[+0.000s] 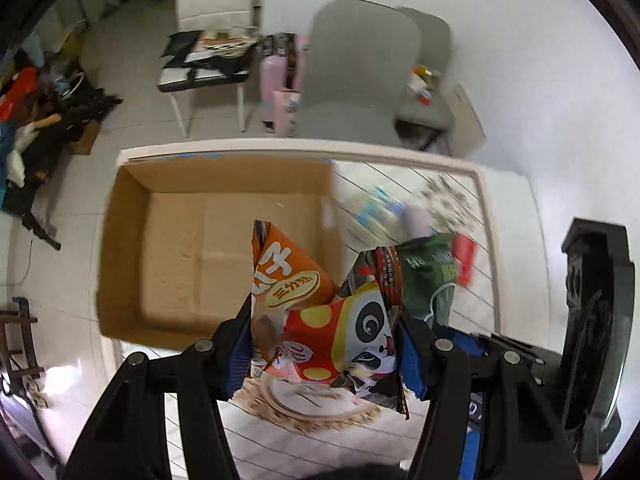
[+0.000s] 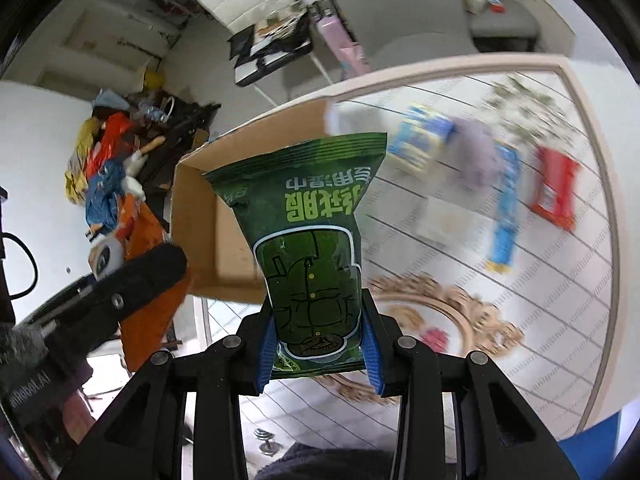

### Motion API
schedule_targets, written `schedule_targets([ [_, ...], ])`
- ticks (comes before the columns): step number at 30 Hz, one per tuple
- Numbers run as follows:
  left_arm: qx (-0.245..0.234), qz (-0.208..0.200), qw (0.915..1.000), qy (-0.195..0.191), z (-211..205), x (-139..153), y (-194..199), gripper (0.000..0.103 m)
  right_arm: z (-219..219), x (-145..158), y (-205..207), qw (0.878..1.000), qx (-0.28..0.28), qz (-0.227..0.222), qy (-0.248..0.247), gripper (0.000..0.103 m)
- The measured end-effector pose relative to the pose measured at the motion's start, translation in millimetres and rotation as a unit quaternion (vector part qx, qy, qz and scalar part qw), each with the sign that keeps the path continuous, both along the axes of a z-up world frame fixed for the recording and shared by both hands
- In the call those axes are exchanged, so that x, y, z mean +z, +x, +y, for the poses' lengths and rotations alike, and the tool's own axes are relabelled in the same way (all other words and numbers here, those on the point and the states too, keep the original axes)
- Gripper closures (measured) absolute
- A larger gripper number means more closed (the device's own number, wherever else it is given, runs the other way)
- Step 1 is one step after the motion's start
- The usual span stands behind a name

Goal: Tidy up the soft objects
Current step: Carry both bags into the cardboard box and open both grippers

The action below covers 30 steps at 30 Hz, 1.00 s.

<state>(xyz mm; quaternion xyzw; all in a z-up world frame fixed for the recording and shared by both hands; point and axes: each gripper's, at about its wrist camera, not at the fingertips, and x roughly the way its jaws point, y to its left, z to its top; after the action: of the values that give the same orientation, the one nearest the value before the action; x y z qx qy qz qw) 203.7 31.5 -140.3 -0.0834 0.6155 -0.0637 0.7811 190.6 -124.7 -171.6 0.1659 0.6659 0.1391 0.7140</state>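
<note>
Your left tongs (image 1: pixel 324 344) grip a crumpled orange snack bag with a panda print (image 1: pixel 320 320), its blue pads (image 1: pixel 410 360) pressed against both sides of the packet. The bag hangs in the air above the near edge of an open cardboard box (image 1: pixel 180 248), which sits on the white, line-patterned counter (image 1: pixel 486 208) with nothing visible inside.

Your right tongs (image 2: pixel 318 344) clamp a green snack bag (image 2: pixel 308 240) by its lower end, so the printing reads upside down from the right wrist camera. It is held upright above the counter, in front of the same box (image 2: pixel 216 240).

From the left wrist camera the green bag (image 1: pixel 428 280) appears just beside the orange one, the two packets close together; whether they touch cannot be told.

Farther back on the counter, blurred, lie a red packet (image 2: pixel 554 192), a long blue packet (image 2: pixel 506 216), a blue-and-white pack (image 2: pixel 420 140) and a greyish soft item (image 2: pixel 474 152), all well apart from both tongs. Chairs (image 1: pixel 356 80) stand beyond the counter's far edge.
</note>
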Motion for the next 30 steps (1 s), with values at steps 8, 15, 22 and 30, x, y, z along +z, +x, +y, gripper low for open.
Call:
schedule_targets([
  [8,0.045,0.067,0.9958,-0.044,87,-74,78,0.045,93,-55,76,0.998,0.008,0.037,-0.059,0.064],
  [15,0.052,0.125,0.9896,-0.051,112,-148,132,0.045,121,-125,130,0.992,0.004,0.078,-0.098,0.064],
  [22,0.031,0.166,0.985,-0.033,103,-189,154,0.04,125,-165,158,0.987,0.006,0.096,-0.128,0.063],
  [30,0.025,0.182,0.9831,0.001,102,-199,153,0.016,128,-161,164,0.984,0.023,0.069,-0.164,0.024],
])
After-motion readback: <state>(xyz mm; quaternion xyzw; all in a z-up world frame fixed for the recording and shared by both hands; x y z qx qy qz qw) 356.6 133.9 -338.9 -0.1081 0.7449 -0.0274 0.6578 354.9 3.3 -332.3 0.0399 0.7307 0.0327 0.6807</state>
